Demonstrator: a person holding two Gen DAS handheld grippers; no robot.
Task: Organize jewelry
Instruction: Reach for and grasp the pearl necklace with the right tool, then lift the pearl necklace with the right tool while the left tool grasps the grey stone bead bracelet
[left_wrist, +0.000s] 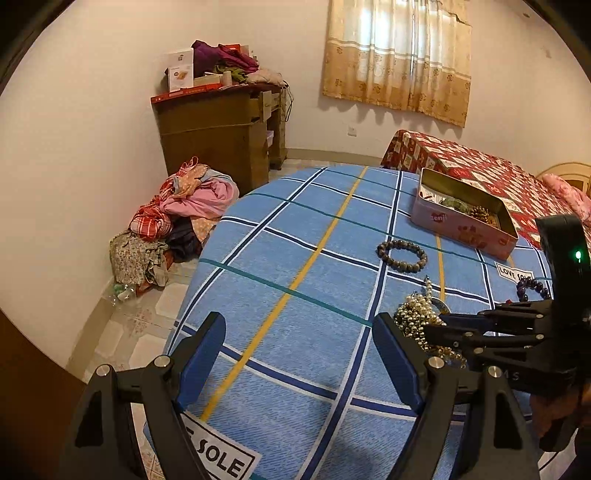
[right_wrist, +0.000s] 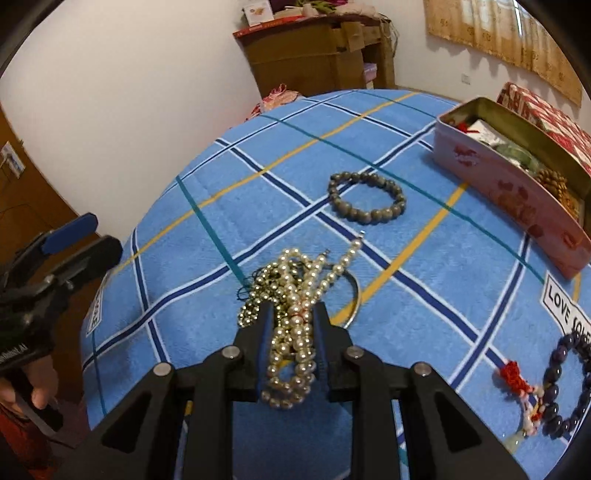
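Observation:
My right gripper (right_wrist: 293, 314) is shut on a tangle of pearl necklaces (right_wrist: 295, 295) on the blue checked cloth; the tangle also shows in the left wrist view (left_wrist: 417, 314), held by the right gripper (left_wrist: 443, 328). A thin metal bangle (right_wrist: 354, 295) lies partly under the pearls. A grey bead bracelet (right_wrist: 365, 197) (left_wrist: 402, 255) lies farther out. A pink tin box (right_wrist: 517, 184) (left_wrist: 461, 218) with jewelry inside stands at the far right. A dark purple bead bracelet (right_wrist: 569, 384) with a red tassel (right_wrist: 513, 376) lies near right. My left gripper (left_wrist: 299, 365) is open and empty above the cloth.
The cloth-covered table (left_wrist: 295, 258) ends at the left, with a pile of clothes (left_wrist: 177, 221) on the floor beyond. A brown cabinet (left_wrist: 221, 136) stands by the wall. A bed with a red cover (left_wrist: 480, 166) lies behind the tin.

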